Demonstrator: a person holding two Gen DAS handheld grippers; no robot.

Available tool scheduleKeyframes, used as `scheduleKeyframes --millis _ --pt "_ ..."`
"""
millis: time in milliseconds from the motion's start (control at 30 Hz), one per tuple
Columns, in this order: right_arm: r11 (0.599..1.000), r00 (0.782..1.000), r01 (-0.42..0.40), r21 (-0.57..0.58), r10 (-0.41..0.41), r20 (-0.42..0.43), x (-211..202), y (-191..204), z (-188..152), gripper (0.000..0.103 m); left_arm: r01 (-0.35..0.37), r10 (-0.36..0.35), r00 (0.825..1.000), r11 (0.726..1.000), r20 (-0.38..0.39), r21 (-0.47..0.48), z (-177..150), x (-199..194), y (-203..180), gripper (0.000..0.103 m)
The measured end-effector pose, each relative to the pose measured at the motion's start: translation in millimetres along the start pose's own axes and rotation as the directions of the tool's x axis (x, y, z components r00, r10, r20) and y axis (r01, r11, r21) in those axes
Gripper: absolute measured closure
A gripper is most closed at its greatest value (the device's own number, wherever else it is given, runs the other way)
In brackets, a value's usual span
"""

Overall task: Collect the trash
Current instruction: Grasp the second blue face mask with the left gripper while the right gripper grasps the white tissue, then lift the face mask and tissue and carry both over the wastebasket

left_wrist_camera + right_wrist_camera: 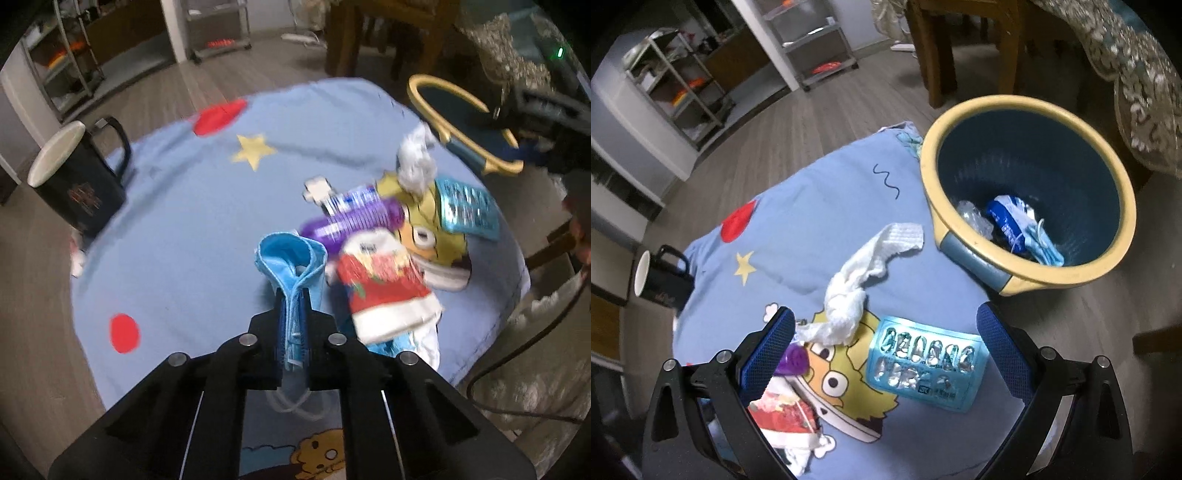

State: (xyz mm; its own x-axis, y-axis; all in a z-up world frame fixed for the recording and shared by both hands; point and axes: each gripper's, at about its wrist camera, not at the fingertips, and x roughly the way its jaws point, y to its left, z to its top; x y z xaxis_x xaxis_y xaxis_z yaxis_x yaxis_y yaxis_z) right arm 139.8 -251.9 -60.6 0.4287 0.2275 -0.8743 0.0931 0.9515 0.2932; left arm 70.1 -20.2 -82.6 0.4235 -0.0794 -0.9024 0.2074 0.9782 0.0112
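Observation:
My left gripper point(292, 325) is shut on a folded blue face mask point(291, 262), which stands up from between the pads above the light blue blanket point(177, 221). To its right lie a red and white wrapper point(384, 291), a purple tube point(354, 218), a crumpled white tissue point(415, 162) and a blue blister pack point(467, 210). My right gripper point(886, 336) hangs open over the blister pack point(923, 365) and the tissue point(857, 291), touching neither. The blue bin with a yellow rim point(960, 122) stands beyond, holding a mask and wrappers point(1015, 225).
A black mug point(70, 181) with a white inside stands at the blanket's left edge on the wooden floor; it also shows in the right wrist view, mug point(661, 277). Chair legs point(938, 55) and a lace-edged tablecloth point(1137, 85) stand behind the bin. Metal shelves point(676, 85) are far left.

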Motion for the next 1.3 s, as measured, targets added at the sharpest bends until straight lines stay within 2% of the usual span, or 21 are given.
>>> scheduleKeyframes --millis 133,433,567,733,800,833,867,900,933,967,1000,1100,1300 --pt "0.999 1.000 -0.011 0.042 0.011 0.001 8.8 -4.5 4.1 0.005 0.002 -0.001 0.999 1.000 0.035 -0.024 6.3 -7.4 8.8 0.097" --pt "0.995 0.999 -0.001 0.096 0.004 -0.035 35.9 -12.5 10.0 0.005 0.014 -0.013 0.999 0.999 0.034 -0.034 11.2 -2.6 7.9 0.097" --pt "0.997 0.998 -0.008 0.075 0.013 -0.067 51.7 -1.9 7.7 0.005 0.020 -0.018 0.999 0.999 0.031 -0.050 11.1 0.4 11.3 0.097" --pt "1.000 0.995 -0.018 -0.004 0.018 -0.103 67.4 21.6 3.0 0.005 0.030 -0.028 0.999 0.997 0.027 -0.066 11.2 3.3 15.7 0.097" --pt "1.000 0.993 -0.012 -0.022 0.009 -0.120 73.9 27.1 0.3 0.008 0.032 -0.031 0.999 0.997 0.025 -0.069 11.2 4.3 16.6 0.097" --pt "0.999 0.991 -0.002 -0.034 -0.003 -0.132 77.3 29.3 -1.1 0.010 0.033 -0.032 0.999 0.997 0.025 -0.069 11.4 4.4 17.0 0.097" --pt "0.999 0.989 0.015 -0.053 -0.023 -0.144 80.3 31.2 -2.4 0.019 0.035 -0.033 0.999 0.997 0.025 -0.069 11.4 4.0 17.2 0.097" --pt "0.996 0.986 0.040 -0.083 -0.053 -0.158 83.8 34.2 -4.4 0.032 0.037 -0.035 0.999 0.997 0.025 -0.071 11.7 4.0 17.6 0.097" --pt "0.993 0.984 0.060 -0.106 -0.077 -0.163 85.5 35.9 -5.6 0.038 0.038 -0.036 0.999 0.997 0.026 -0.073 11.8 3.7 17.9 0.097" --pt "0.988 0.983 0.085 -0.133 -0.105 -0.153 84.4 37.9 -6.0 0.052 0.040 -0.038 0.999 0.996 0.027 -0.075 12.3 3.5 18.2 0.097" --pt "0.989 0.984 0.067 -0.135 -0.088 -0.156 83.7 38.4 -5.3 0.065 0.041 -0.039 0.999 0.996 0.027 -0.076 12.6 3.2 18.3 0.097" --pt "0.990 0.986 0.045 -0.135 -0.066 -0.152 79.3 40.1 -4.6 0.071 0.038 -0.035 0.999 0.997 0.032 -0.067 14.1 2.3 15.9 0.097" --pt "0.990 0.994 0.032 -0.139 -0.046 -0.099 51.6 43.8 1.4 0.072 0.041 -0.038 0.998 0.997 0.054 -0.062 18.6 -3.8 14.5 0.097"
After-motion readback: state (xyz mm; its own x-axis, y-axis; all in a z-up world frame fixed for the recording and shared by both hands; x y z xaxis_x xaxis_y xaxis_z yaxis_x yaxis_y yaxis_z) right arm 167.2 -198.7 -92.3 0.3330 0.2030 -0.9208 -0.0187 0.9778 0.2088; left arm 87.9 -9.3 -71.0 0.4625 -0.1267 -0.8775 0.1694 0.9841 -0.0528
